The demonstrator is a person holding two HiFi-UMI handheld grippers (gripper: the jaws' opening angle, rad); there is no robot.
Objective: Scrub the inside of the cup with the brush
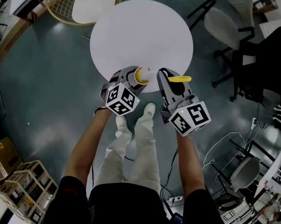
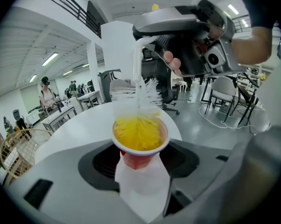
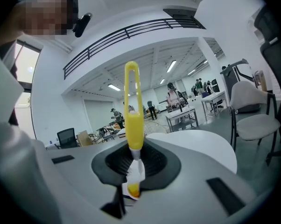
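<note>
Cup [image 2: 140, 141] and brush [image 3: 133, 120], one each; left gripper [image 1: 134, 76], right gripper [image 3: 133, 171].

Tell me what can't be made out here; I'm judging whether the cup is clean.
- Bottom of the cup: left gripper view, the bristles of the brush fill it and cover it.
- Cup wall: head view, the left gripper hides all but the rim.
- Bristles: right gripper view, the right gripper itself hides most of them.
</note>
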